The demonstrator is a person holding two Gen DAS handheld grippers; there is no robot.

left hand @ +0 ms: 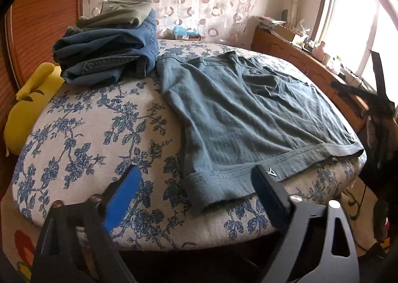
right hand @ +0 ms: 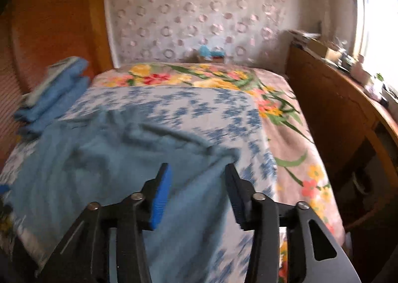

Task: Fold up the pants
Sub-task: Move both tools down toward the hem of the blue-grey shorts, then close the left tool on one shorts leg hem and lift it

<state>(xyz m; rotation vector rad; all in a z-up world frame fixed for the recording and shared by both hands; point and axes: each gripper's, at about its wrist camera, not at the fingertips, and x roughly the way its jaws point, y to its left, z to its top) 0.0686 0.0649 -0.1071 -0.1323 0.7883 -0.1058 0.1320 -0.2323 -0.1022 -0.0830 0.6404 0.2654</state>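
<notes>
While both my grippers hang unclenched and empty, the risk is a crooked fold: if my left gripper [left hand: 196, 198] nips only the top layer of the ribbed hem, the layers will slide apart. My right gripper [right hand: 197, 193] hovers over the cloth, gripping nothing. The grey-blue knit pants [left hand: 236, 114] lie flat, lightly creased, on the blue-flowered bed cover [left hand: 82, 138], folded jeans pile [left hand: 107, 56] at ten o'clock.

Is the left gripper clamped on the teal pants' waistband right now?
No, the left gripper is open, its fingers straddling the waistband corner of the teal pants without pressing.
</notes>
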